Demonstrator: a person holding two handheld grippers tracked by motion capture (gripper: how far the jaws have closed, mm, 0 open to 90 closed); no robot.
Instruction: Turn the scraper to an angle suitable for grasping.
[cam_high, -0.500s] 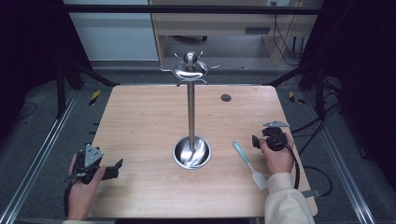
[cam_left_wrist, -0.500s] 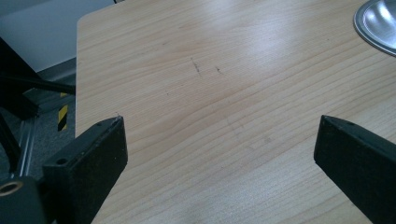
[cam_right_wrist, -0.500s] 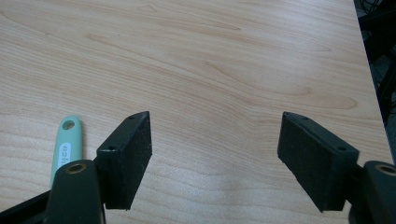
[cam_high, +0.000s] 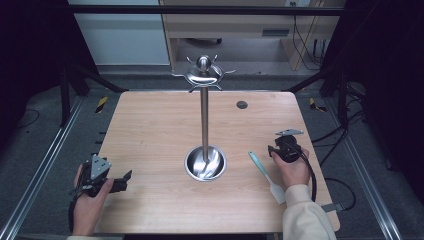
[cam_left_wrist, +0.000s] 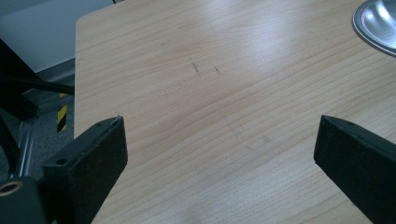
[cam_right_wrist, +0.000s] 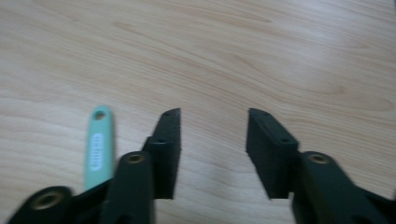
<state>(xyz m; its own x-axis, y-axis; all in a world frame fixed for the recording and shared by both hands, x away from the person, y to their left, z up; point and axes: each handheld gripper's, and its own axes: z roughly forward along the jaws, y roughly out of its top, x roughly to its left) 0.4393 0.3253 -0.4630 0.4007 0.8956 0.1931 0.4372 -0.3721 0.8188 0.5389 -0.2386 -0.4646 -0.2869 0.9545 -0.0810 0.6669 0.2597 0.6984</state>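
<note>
Left gripper at the near left table edge, jaws spread wide over bare wood, gripping nothing. Stand in the middle, hooks bare at the top, dish base at the foot. Spatula flat on the table right of the base, mint handle end pointing away. Right gripper just beside that handle end, jaws partly apart and empty, handle outside the left-hand jaw in the right gripper view.

Risk, as judged: closing now would pinch air or nudge the handle sideways, since it lies off the gap; a low approach could scrape the wood or skid the spatula toward the base.

Against the earlier frame: right gripper slightly lower and nearer the handle end; spatula, stand and left gripper unmoved.
</note>
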